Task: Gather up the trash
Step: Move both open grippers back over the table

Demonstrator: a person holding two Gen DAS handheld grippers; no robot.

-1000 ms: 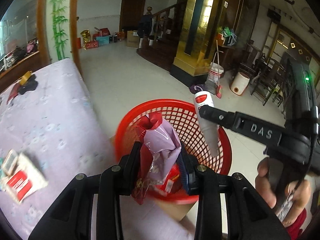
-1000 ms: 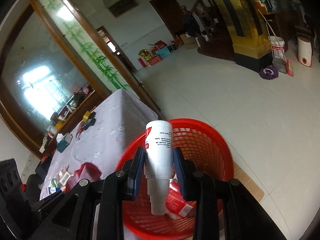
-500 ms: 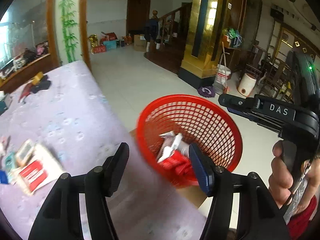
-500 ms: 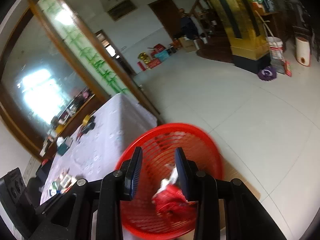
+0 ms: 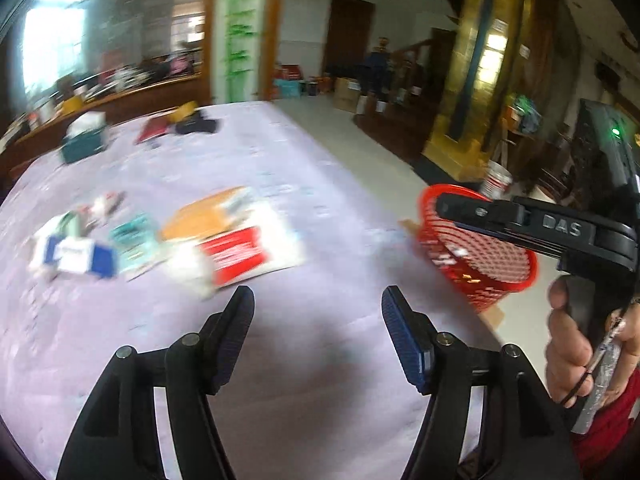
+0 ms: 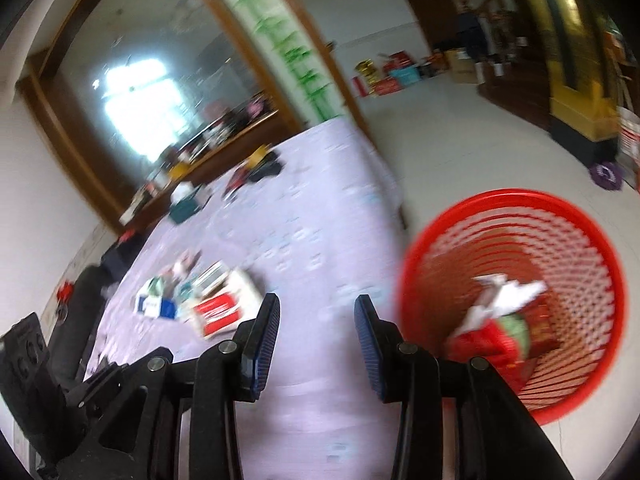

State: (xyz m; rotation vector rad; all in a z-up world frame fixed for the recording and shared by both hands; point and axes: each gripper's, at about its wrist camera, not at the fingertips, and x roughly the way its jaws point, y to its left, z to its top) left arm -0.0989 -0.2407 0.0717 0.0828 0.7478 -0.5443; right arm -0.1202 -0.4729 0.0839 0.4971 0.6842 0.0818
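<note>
Both views are motion-blurred, so I note only coarse detail. Largest item: the table with its lilac patterned cloth [image 5: 304,184], which fills the field ahead of and beneath both grippers. Next, the red mesh basket [image 6: 516,208], standing off the table edge to the right of my right gripper [image 6: 316,314]; from the left gripper [image 5: 318,304] it sits ahead and to the right, partly hidden behind the right unit's black finger. Inside the basket I see discarded wrappers and packets [image 6: 500,320], red and white, heaped at the bottom. On the cloth, ahead and left of both grippers, lies the remaining litter: a flat red-and-white packet [image 5: 240,252] nearest the left gripper, with a blue-and-white carton [image 5: 74,256] and smaller scraps further left that I cannot resolve. Farther off, toward the far end of the table, a teal box [image 5: 82,148]. Left gripper: jaws have just been opening, now spread wide, nothing between the pads, only bare cloth seen through the gap. Right gripper: jaws have also just been opening, parted less widely, likewise empty. A hand [image 5: 572,352] wraps the right unit's handle at the right edge of the left view.
</note>
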